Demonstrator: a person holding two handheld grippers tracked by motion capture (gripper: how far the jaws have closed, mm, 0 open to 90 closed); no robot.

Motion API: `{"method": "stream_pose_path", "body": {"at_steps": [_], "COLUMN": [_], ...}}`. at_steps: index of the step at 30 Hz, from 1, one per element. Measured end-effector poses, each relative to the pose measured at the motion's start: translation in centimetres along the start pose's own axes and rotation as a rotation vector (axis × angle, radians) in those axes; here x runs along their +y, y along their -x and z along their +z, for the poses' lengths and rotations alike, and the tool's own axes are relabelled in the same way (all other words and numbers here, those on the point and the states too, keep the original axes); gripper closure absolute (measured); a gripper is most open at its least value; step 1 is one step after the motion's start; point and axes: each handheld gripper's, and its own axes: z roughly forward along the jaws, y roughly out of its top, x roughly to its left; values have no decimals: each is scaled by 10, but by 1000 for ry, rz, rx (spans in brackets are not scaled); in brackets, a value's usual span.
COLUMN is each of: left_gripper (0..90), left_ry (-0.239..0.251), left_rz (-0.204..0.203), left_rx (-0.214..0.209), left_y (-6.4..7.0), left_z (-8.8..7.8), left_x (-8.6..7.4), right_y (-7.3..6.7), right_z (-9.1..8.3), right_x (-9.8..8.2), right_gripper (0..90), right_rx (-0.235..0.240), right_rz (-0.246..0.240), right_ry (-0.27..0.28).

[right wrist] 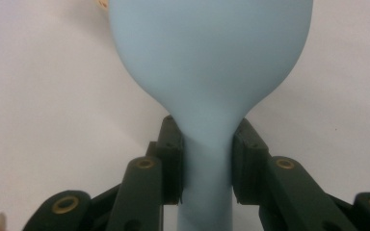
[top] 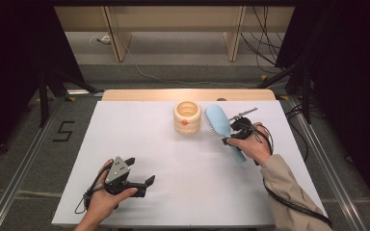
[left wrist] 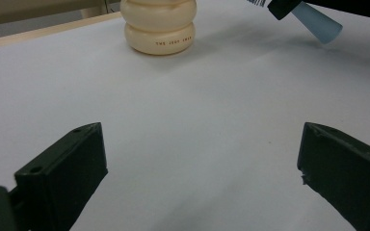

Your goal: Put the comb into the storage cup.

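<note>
Nearest, left gripper [top: 137, 173] rests low with fingers wide, empty; right gripper [top: 238, 131] fingers clamp the hairbrush [top: 220, 123] handle.

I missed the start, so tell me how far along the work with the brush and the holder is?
Done: the right gripper is shut on the brush at its neck. In hand: the brush is held beside the holder, head toward it, handle end off the table. Left: it likely goes into the holder, which looks empty. The left gripper rests open on the table, apart.
</note>
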Motion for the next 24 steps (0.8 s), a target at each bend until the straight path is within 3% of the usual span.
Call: {"method": "stream_pose_path", "body": {"at_steps": [7, 11, 24], "left_gripper": [30, 31, 34], "left_ry": [-1, 1, 2], "left_rz": [1, 1, -4], "left_rx": [-3, -4, -7], "left_y": [0, 0, 0], "left_z": [0, 0, 0], "left_x": [0, 0, 0], "right_y": [-4, -7, -18], "right_z": [-3, -7, -14], "right_x": [-4, -6, -8], "right_gripper": [702, 702, 702], "right_rx": [14, 19, 84], "right_rz": [25, 33, 82], "right_ry": [106, 138, 293]}}
